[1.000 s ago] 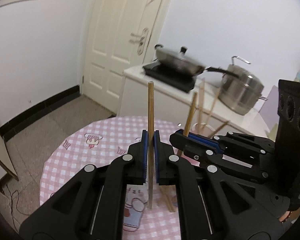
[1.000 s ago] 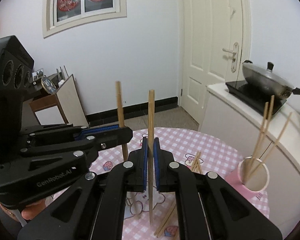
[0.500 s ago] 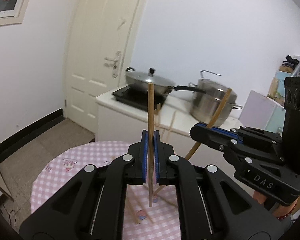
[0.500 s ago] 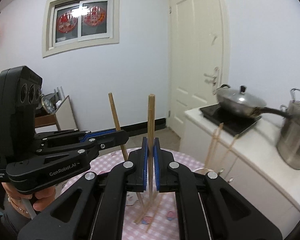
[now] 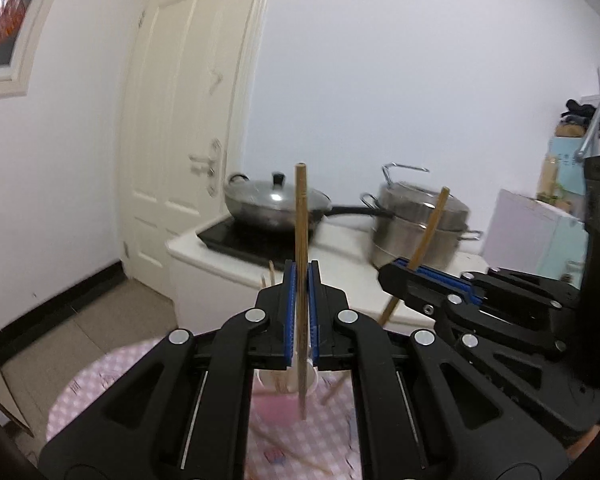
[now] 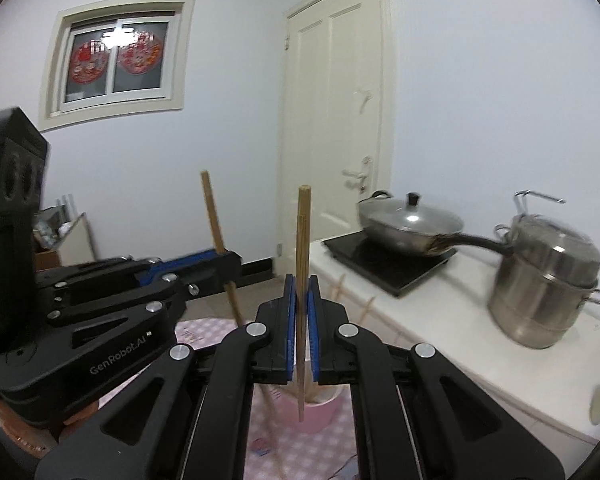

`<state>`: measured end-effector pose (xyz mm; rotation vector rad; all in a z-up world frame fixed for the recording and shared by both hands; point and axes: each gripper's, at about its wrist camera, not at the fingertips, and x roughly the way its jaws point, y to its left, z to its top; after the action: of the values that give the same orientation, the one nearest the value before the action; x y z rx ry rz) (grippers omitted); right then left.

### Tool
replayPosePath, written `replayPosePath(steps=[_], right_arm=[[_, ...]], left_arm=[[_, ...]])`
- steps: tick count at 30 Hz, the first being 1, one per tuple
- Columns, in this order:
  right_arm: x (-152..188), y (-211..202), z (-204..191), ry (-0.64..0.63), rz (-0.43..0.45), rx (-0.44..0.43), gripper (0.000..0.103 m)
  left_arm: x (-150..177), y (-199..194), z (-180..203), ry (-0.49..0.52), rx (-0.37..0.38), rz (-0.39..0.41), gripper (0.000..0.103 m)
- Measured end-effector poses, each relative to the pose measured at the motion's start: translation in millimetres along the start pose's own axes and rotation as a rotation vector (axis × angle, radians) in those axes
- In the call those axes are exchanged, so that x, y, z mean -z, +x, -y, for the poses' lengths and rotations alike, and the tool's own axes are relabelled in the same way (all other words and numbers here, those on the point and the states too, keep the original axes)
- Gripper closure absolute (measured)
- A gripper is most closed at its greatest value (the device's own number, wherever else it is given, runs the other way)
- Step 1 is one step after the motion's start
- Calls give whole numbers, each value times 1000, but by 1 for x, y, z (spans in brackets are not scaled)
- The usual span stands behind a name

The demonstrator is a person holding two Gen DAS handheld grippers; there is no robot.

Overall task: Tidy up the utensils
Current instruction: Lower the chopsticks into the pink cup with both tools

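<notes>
In the left wrist view, the left gripper point(image 5: 300, 280) is clenched on a chopstick point(image 5: 300, 216), a straight, light brown wooden stick with a squared, blunt upper end. It stands upright between the blue pads, its top rising well above the jaws and its thinner lower end hanging over a pale pink cup point(image 5: 286, 380). The cup sits on a tabletop covered with a pink checked cloth point(image 5: 96, 384); more thin sticks stand inside it, and a few lie loose on the cloth at the bottom of the frame. To the right, the right gripper point(image 5: 400, 276) pinches a second chopstick point(image 5: 430, 228), which leans to the right at its top end. Behind them, a white counter point(image 5: 340, 264) carries a lidded wok point(image 5: 276, 204) on a black cooktop point(image 5: 244, 240) and a steel steamer pot point(image 5: 418, 232). A cream door point(image 5: 188, 128) stands at the left.

In the right wrist view, the right gripper point(image 6: 300, 284) grasps its chopstick point(image 6: 302, 232) upright, the grain showing along the pale brown shaft. The lower tip hangs just above the open mouth of the pink cup point(image 6: 320, 412), where other sticks rest. At the left, the left gripper point(image 6: 228, 264) holds its stick point(image 6: 214, 212) tilted slightly leftward at the top. A person's hand point(image 6: 16, 436) shows under that gripper's body, blurred at the frame's edge. The wok point(image 6: 408, 220) and steamer pot point(image 6: 548, 280) sit on the counter point(image 6: 460, 328) at the right, and a window point(image 6: 116, 60) with red paper decorations is set high in the wall.
</notes>
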<state>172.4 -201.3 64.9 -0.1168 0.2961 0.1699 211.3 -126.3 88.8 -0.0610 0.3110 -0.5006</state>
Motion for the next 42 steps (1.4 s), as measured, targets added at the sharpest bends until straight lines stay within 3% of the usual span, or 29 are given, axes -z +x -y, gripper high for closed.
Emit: replayPosePath(steps=[11, 19, 31, 42], right_arm=[[11, 34, 27, 66, 39, 18, 99], [21, 48, 38, 111, 40, 9, 99], [51, 66, 47, 154, -38, 6, 99], [72, 78, 45, 159, -113, 9, 98]], left_arm=[[3, 46, 5, -24, -64, 48, 97], [24, 69, 5, -18, -86, 3, 97], [56, 82, 3, 4, -92, -64, 97], [67, 90, -9, -17, -78, -135, 97]])
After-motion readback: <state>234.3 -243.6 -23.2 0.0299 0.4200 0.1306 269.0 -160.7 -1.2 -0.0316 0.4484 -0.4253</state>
